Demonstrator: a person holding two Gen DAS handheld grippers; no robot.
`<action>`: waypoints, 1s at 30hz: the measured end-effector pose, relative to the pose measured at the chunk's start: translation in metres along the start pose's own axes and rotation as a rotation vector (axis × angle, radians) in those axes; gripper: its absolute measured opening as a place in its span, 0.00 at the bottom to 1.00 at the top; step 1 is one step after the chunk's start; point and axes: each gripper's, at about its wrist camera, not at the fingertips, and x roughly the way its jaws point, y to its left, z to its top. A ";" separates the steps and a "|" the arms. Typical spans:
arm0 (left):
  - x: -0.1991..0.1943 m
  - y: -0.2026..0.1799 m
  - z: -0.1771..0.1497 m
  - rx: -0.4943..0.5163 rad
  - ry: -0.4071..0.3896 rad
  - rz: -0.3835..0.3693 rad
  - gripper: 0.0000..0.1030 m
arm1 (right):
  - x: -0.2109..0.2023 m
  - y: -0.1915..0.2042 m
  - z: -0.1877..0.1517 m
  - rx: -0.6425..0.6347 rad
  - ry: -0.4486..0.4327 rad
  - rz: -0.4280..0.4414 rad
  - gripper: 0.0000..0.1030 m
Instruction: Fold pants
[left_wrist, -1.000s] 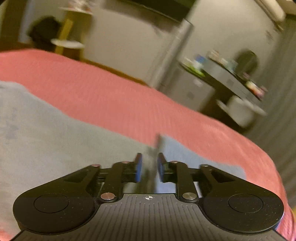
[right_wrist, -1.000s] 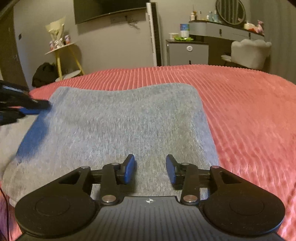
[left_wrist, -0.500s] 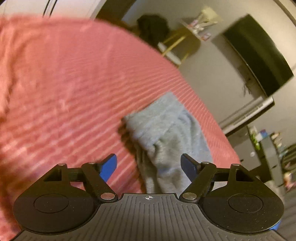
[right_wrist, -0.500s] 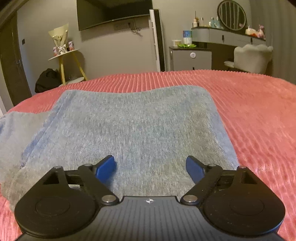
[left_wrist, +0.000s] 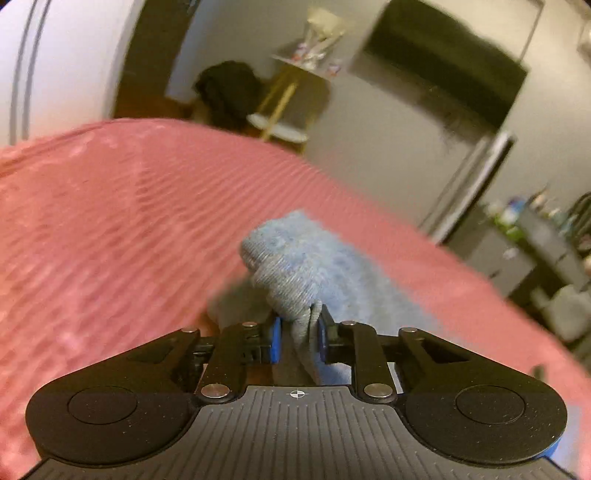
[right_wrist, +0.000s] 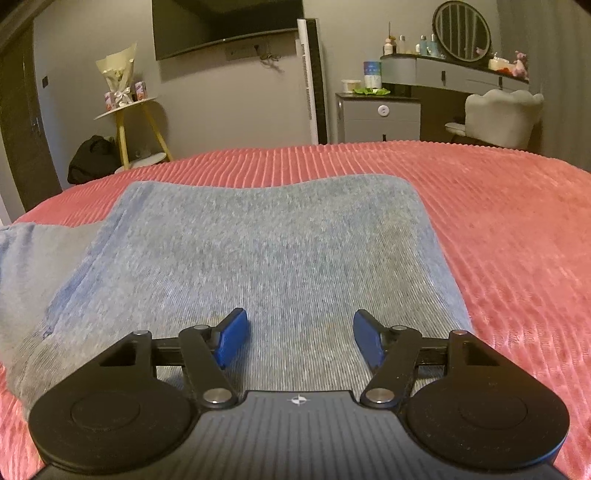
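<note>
Left tongs (left_wrist: 297, 338) closing, pinching bunched pants (left_wrist: 291, 266); right tongs (right_wrist: 299, 338) closing, spread apart above flat pants (right_wrist: 266, 236), nothing gripped.

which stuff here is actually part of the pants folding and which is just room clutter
Part of the job:
- grey-blue pants, spread on the pink bedspread
- left gripper, fingers closing on a bunched end of the pants
- right gripper, closing, nothing between its fingers

Just lying about:
- yellow side table
- bouquet
- black bag
- wall TV
- white chair
- round mirror
</note>
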 end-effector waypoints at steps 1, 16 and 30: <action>0.005 0.008 -0.003 -0.042 0.037 0.007 0.26 | 0.001 0.000 0.000 0.000 -0.003 0.001 0.64; 0.037 0.029 -0.018 -0.344 0.146 -0.094 0.63 | 0.007 -0.003 0.003 0.011 -0.009 0.034 0.75; 0.014 0.000 0.004 -0.331 0.079 -0.015 0.32 | 0.005 -0.018 0.013 0.118 -0.009 0.115 0.75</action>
